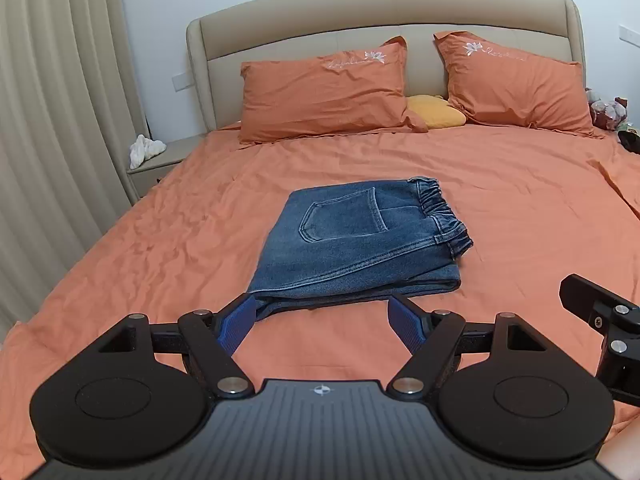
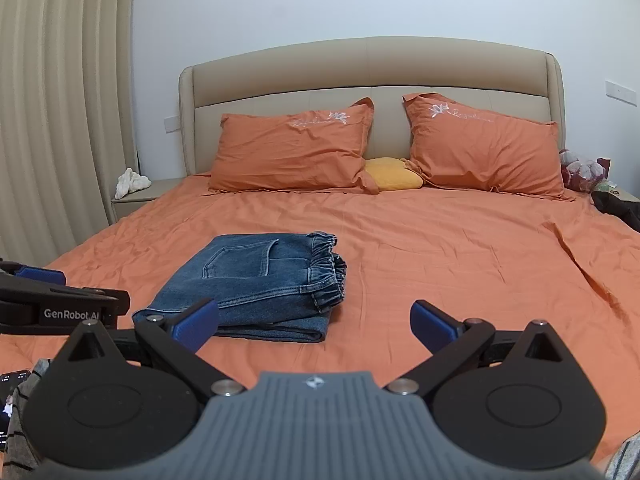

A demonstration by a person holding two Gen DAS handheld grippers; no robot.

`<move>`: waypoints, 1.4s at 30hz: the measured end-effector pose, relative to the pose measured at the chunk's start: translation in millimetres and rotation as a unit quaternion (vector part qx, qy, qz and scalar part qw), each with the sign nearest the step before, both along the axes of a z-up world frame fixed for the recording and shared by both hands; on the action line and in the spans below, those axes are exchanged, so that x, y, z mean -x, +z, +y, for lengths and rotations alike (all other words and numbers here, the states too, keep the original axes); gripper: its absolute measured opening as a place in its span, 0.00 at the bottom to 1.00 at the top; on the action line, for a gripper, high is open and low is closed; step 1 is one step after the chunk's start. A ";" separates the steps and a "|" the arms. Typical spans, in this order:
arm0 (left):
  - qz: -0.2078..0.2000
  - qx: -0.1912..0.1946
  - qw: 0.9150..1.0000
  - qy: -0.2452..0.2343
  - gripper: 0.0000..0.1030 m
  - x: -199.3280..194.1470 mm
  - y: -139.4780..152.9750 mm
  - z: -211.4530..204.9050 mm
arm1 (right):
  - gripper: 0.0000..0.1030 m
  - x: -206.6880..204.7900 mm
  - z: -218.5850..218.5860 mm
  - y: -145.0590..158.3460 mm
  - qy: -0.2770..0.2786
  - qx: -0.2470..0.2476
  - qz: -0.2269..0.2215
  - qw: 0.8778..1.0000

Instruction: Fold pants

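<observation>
Both tools, left tool (image 1: 322, 316) and right tool (image 2: 316, 322), gape wide and hold nothing. We see the pants (image 1: 360, 240) folded into a compact stack on the bed (image 1: 500, 200) just ahead of them, released because the fold looks finished.

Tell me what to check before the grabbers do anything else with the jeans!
1. Jeans folded into a neat stack on the orange sheet: ok.
2. Left gripper open and holding nothing: ok.
3. Right gripper open and holding nothing: ok.
4. Waistband lying on top of the stack, not dangling: ok.
5. Bottom layers lined up evenly: cannot tell, the near edges look slightly uneven.
6. Pillows far from the jeans, out of the way: ok.
</observation>
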State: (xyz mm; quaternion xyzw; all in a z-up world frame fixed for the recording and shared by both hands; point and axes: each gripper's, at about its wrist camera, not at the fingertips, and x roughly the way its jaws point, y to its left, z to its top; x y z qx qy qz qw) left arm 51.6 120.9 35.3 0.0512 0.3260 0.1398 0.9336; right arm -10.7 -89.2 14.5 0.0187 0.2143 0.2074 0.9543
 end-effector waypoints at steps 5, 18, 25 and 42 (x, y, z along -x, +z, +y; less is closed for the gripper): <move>-0.001 0.000 1.000 0.002 0.86 0.9 1.8 -1.9 | 0.95 0.8 -2.3 1.3 -0.003 0.000 0.000 1.000; -0.006 0.000 1.000 0.004 0.86 7.0 9.2 -8.8 | 0.95 5.3 -3.0 4.2 -0.003 0.001 -0.006 1.000; -0.006 -0.001 1.000 0.004 0.86 7.3 8.2 -8.4 | 0.95 5.6 -3.1 6.1 -0.004 0.001 -0.005 1.000; -0.013 -0.005 1.000 0.005 0.86 10.3 15.1 -12.0 | 0.95 6.7 -3.2 7.8 -0.005 -0.001 -0.007 1.000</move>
